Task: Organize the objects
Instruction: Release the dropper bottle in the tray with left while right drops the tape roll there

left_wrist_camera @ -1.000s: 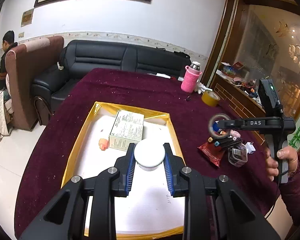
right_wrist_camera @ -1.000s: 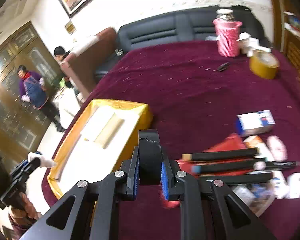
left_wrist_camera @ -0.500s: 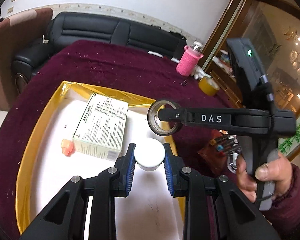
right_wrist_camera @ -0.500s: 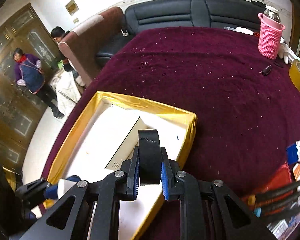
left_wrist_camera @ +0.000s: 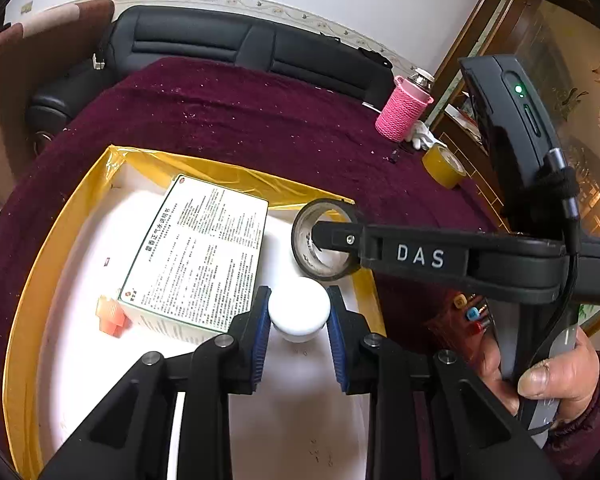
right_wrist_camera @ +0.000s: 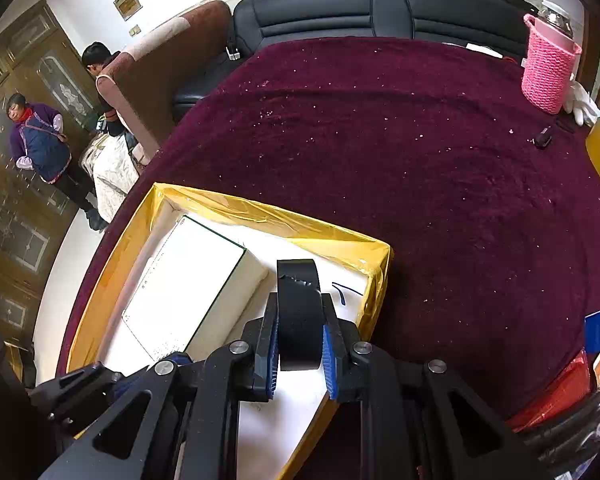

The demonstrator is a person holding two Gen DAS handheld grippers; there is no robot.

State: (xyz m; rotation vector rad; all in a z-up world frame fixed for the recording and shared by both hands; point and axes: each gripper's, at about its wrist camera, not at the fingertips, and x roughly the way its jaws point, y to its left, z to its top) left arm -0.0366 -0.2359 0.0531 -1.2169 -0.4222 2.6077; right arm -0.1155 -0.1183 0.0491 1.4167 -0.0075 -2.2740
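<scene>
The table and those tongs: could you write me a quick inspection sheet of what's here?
Surface: maroon cloth covering the table.
Job's things: yellow-rimmed tray holding a printed box and a small orange piece.
Clutter: pink holder, yellow tape, packets at the right edge.
Tongs: left tongs shut on white cap; right tongs shut on black tape roll.
Cables: one on the right handle.
Surroundings: black sofa, two people.

The white jar [left_wrist_camera: 299, 312] hides below its lid; box print [left_wrist_camera: 204, 248] is too small to read.
</scene>
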